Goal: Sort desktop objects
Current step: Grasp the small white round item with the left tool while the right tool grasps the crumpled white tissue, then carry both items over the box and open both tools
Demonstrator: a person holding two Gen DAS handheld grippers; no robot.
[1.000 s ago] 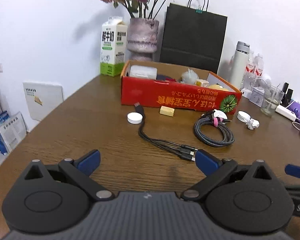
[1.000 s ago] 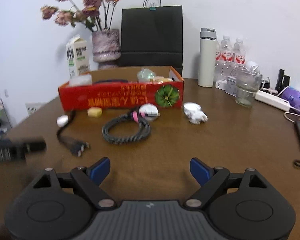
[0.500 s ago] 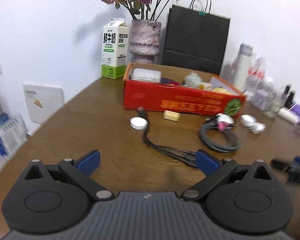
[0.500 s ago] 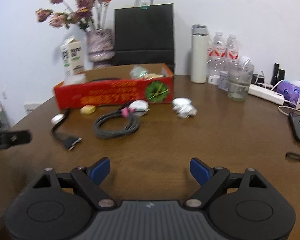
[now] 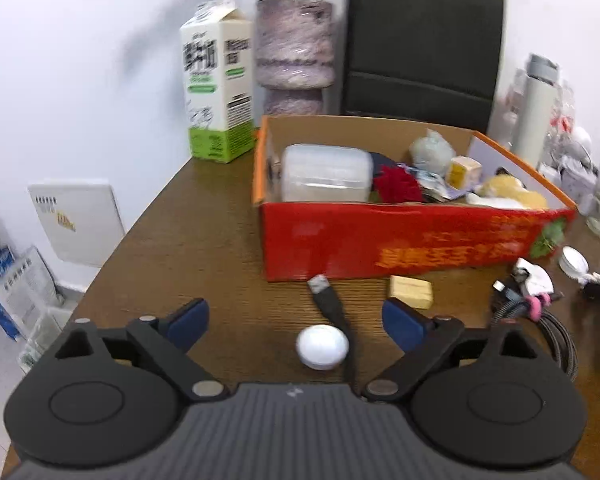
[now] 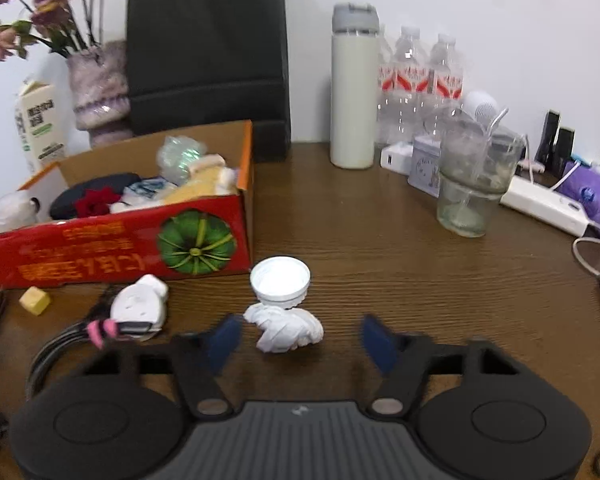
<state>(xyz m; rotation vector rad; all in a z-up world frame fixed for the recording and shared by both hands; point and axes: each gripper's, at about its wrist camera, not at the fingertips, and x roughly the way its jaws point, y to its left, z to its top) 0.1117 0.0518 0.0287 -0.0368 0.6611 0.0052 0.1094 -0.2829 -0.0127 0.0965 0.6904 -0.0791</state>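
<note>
In the left wrist view a white round puck [image 5: 322, 346] on a black cable [image 5: 327, 298] lies on the table between the fingers of my left gripper [image 5: 296, 320]. Its jaws are wide and closing slightly, and the pads do not touch the puck. A yellow block [image 5: 411, 291] lies just past the right finger, in front of the red box [image 5: 400, 240]. In the right wrist view my right gripper [image 6: 300, 340] is closing around a crumpled white paper ball [image 6: 286, 328], and its pads stand clear of the paper. A white cap [image 6: 280, 280] sits just beyond the ball.
A white plug [image 6: 140, 306] and coiled cable [image 6: 56, 354] lie left of the right gripper. The red box [image 6: 120, 248] holds several items. Behind stand a milk carton [image 5: 218, 80], vase [image 5: 294, 52], black bag [image 6: 208, 56], thermos [image 6: 354, 88], bottles and a glass [image 6: 474, 184].
Both grippers have advanced across the table toward the box. The puck now lies between the left fingers and the paper ball between the right ones. The right jaws have narrowed.
</note>
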